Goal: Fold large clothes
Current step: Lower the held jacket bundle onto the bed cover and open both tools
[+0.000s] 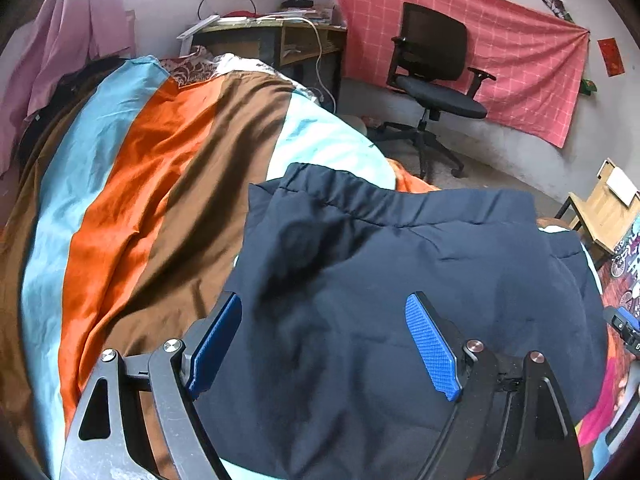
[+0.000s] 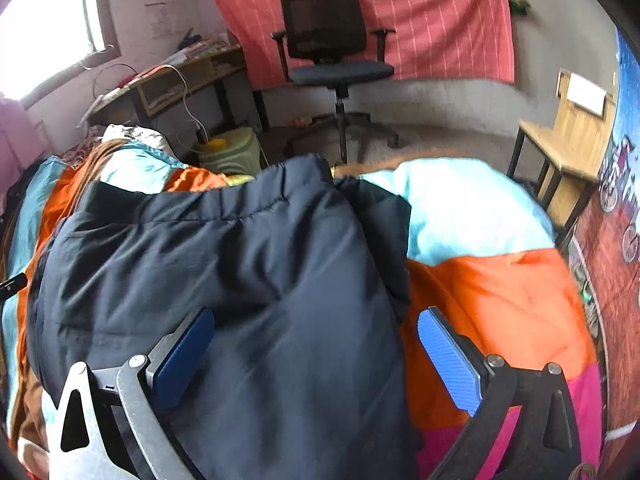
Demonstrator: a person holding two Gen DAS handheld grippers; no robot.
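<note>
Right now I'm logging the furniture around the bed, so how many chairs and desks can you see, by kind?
Office chair: 1
Wooden desk by the window: 1
Small wooden desk at the right: 1
Total: 3

Jacket [image 1: 400, 300] runs off the bottom edge in both views, lower part unseen. Right view is blurred w/ motion, esp. bedspread [image 2: 480, 288]. Desk [image 1: 272, 36] clutter too small to tell. Bed under covers hidden.
</note>
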